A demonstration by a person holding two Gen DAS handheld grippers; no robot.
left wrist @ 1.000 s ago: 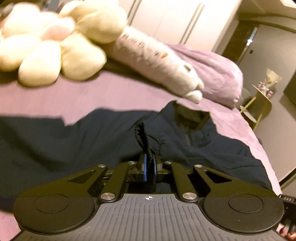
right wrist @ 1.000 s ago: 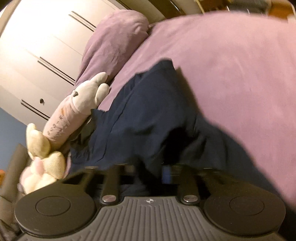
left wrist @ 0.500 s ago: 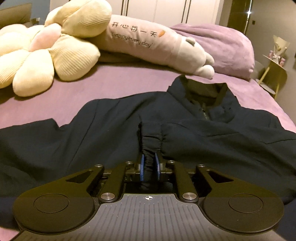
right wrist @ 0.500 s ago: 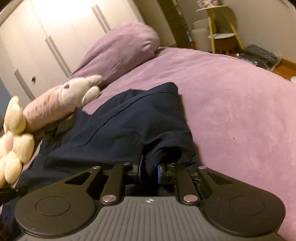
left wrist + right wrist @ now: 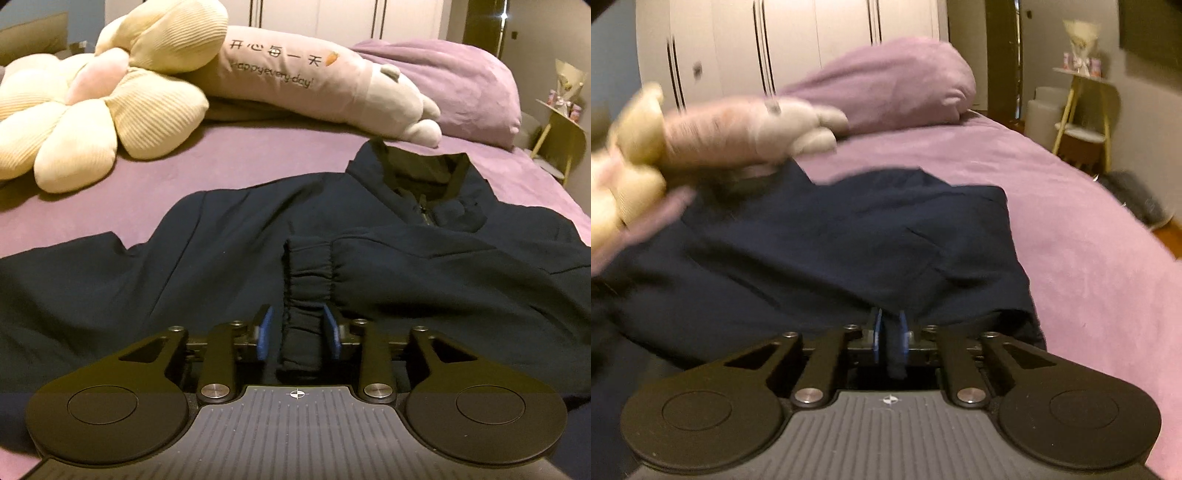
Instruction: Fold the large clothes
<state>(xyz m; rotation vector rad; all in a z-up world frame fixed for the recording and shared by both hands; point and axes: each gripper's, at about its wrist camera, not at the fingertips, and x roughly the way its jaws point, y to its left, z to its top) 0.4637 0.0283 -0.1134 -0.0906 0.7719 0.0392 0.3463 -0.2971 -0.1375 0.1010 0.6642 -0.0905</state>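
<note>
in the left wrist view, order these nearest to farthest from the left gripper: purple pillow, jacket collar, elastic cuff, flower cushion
1. elastic cuff, between the left gripper fingers
2. jacket collar, ahead right
3. flower cushion, far left
4. purple pillow, far right, behind

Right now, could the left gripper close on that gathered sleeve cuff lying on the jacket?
Probably yes. The sleeve cuff already lies between the left gripper's open blue pads, resting on the navy jacket, with nothing over it. The jaws stand apart on either side.

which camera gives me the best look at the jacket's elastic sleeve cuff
The left wrist view. The gathered elastic sleeve cuff lies sharp and centred between the open left tool, on the navy jacket. The right wrist view is blurred, showing only dark fabric pinched in the right tool, no recognisable cuff.
</note>
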